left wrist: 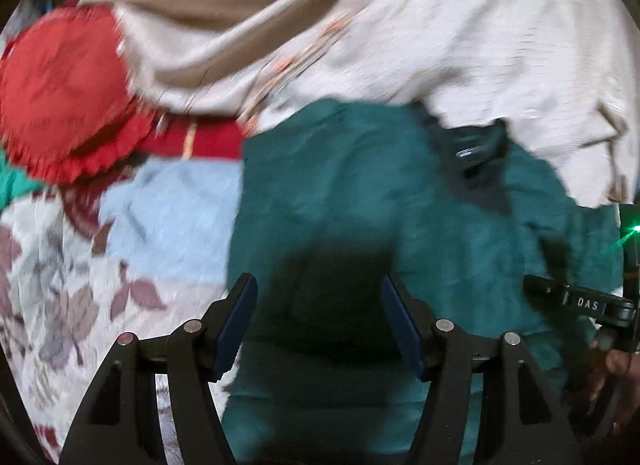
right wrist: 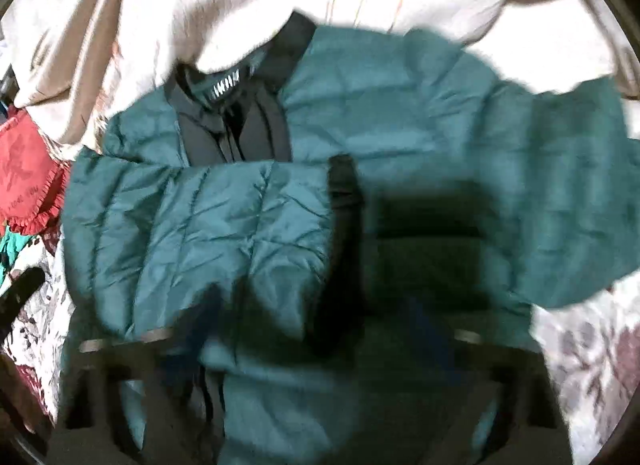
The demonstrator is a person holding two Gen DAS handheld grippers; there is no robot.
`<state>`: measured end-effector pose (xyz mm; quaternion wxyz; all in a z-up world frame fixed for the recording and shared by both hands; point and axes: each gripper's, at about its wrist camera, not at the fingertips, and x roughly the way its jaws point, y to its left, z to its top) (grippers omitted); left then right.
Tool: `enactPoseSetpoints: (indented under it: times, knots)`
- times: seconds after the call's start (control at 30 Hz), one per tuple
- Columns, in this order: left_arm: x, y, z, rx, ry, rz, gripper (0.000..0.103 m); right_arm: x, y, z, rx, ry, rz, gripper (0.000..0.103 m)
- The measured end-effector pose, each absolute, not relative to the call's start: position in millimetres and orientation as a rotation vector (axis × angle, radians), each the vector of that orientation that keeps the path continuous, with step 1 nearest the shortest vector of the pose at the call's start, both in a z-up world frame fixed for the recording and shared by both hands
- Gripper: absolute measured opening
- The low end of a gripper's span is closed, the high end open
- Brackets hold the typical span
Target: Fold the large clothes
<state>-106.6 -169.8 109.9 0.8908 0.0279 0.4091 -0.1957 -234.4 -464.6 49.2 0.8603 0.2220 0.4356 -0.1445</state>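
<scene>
Item: teal quilted jacket [right wrist: 248, 217], black-lined at the collar, spread front-up on a leaf-patterned bedspread [left wrist: 60, 305]. It lies directly ahead of and beneath both sets of jaws. One sleeve [right wrist: 208, 205] is folded across the chest, its black cuff [right wrist: 344, 181] just ahead of the right jaws; the other sleeve [right wrist: 580, 193] extends outward to the right of them. Left gripper [left wrist: 320, 321]: jaws stand partly apart, blue pads [left wrist: 400, 317] clear, nothing pinched; teal fabric and a dark shadow show between them. Right gripper [right wrist: 316, 329]: heavily blurred, its fingers a moderate gap apart over the jacket's lower half; whether they press on cloth cannot be told. Surroundings: a cream blanket [left wrist: 440, 25] heaped beyond the jacket's collar; a red frilled cushion [left wrist: 60, 93] far left of the left jaws; a pale blue cloth [left wrist: 172, 217] immediately left of the jacket's edge.
</scene>
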Motion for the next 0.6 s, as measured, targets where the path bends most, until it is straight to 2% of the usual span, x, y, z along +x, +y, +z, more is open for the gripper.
enactPoseSetpoints:
  times: [0.07,0.1,0.23,0.33,0.53,0.6]
  knots:
    - [-95.8,-166.3,99.4,0.031,0.887,-0.376,0.047,-222.1,-465.1,42.1,0.485,0.933,-0.272,0.028]
    - [-89.7,-164.0,96.2,0.009,0.897,-0.365,0.047,-221.0,-462.0,48.8,0.452,0.903,-0.282,0.022]
    - [-74.5,-169.5,89.8,-0.023,0.88,-0.342,0.047,-228.6,-448.1,98.2,0.202,0.732,-0.377,0.02]
    - [-60.1,-185.1,80.9,-0.019,0.889,-0.344,0.047,-224.3,-465.5,116.2,0.172,0.683,-0.452,0.02]
    - [-47.8,-206.5,61.5,0.018,0.922,-0.315,0.047,-194.4,-503.2,69.9,0.27,0.774,-0.513,0.021]
    - [-46.7,-209.7,60.1,0.028,0.914,-0.301,0.047,-190.3,-506.4,57.9,0.284,0.783,-0.51,0.027]
